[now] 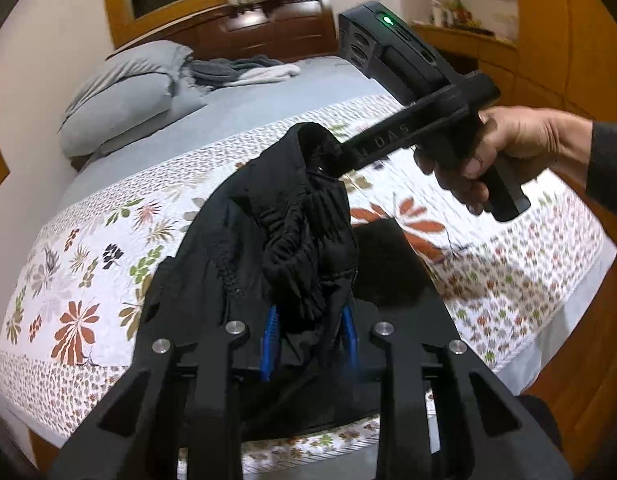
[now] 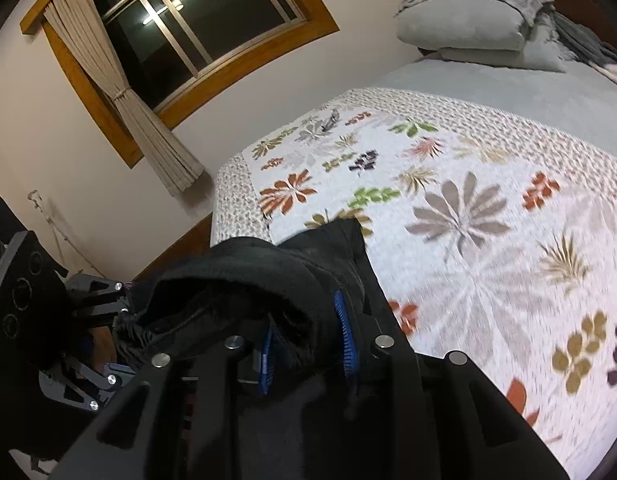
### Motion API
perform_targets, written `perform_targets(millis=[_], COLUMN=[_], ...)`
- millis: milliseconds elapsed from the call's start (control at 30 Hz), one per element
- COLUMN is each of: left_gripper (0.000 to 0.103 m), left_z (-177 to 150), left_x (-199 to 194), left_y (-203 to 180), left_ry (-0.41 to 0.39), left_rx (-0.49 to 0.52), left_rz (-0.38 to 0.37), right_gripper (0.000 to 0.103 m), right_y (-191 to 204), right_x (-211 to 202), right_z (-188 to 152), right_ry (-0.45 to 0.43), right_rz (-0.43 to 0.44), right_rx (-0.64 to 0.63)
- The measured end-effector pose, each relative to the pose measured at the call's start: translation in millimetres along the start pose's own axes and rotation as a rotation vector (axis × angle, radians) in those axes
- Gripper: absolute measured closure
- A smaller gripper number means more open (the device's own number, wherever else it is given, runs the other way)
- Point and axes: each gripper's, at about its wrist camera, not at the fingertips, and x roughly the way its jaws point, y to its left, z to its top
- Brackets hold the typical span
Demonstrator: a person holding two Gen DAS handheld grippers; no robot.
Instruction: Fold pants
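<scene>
My left gripper point(image 1: 308, 340) and right gripper point(image 2: 306, 344) are each clamped on bunched black pants point(image 1: 292, 216), held above the floral quilt point(image 1: 88, 280). The right tool's finger reads "DAS", partly hidden. The quilt lies bare toward the pillows point(image 1: 120, 92).

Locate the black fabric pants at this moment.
The black fabric pants hang bunched between both grippers, above the floral quilted bedspread: the left gripper and the right gripper each clamp them.
</scene>
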Motion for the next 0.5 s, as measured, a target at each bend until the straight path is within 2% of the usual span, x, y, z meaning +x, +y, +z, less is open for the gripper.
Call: perform_targets(millis=[167,300,500], left_gripper=[0.078,0.078,0.078], left_z=[-11.1,-15.3,-16.9], left_x=[18.2,28.3,41.1], left_y=[-25.4,-37.4,-51.1], left_ry=[0.033,0.061,0.092], left_rx=[0.064,0.099,0.119], left_rz=[-0.007,-0.013,-0.033], right_gripper=[0.074,0.074,0.069], right_y=[-14.5,-21.0,-22.6], right_x=[-6.0,-6.8,-11.0], right_z=[-30.4,-42.5,-54.5], right_ry=[0.005,0.022,0.049], right_rz=[-0.021,-0.046,-0.134], right_rx=[0.023,0.018,-0.033])
